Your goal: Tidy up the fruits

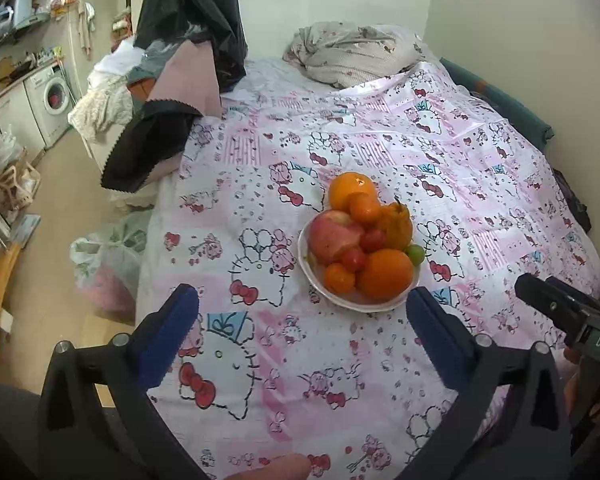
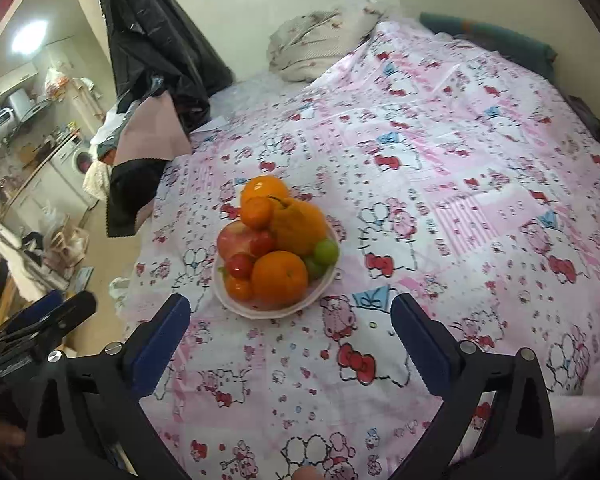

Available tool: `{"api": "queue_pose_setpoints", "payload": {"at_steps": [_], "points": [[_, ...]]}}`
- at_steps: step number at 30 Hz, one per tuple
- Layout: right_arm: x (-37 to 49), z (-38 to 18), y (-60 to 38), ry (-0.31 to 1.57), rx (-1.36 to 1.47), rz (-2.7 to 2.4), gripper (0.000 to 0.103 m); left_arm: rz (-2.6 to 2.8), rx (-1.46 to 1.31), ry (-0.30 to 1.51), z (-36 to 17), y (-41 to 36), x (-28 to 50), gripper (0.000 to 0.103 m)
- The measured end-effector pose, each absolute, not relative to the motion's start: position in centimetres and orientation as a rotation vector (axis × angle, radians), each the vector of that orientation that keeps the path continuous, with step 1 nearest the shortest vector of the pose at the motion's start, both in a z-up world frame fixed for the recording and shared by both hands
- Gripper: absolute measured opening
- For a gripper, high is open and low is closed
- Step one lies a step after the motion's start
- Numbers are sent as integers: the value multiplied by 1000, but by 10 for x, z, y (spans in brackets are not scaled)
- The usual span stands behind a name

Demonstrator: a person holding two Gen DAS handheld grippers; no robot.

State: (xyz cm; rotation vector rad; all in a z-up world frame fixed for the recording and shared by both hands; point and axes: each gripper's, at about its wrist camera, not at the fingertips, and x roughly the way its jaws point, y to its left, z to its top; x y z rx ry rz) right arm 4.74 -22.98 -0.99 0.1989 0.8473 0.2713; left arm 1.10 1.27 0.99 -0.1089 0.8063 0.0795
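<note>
Looking nearly finished, by my read: every fruit in view sits heaped in the white bowl on the bed. Two oranges, an apple at nine o'clock, cherry tomatoes, green grapes at three (nothing loose nearby). Left tongs and right tongs both hang apart, empty, short of the bowl.
</note>
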Motion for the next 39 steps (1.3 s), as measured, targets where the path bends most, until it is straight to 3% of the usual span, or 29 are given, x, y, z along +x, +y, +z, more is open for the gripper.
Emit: {"api": "queue_pose_setpoints", "payload": {"at_steps": [14, 39], "points": [[44, -13, -212, 755, 81, 206, 103, 95, -89, 763, -4, 5, 15, 103], [45, -14, -208, 765, 62, 197, 103, 79, -108, 763, 1, 3, 14, 103]]}}
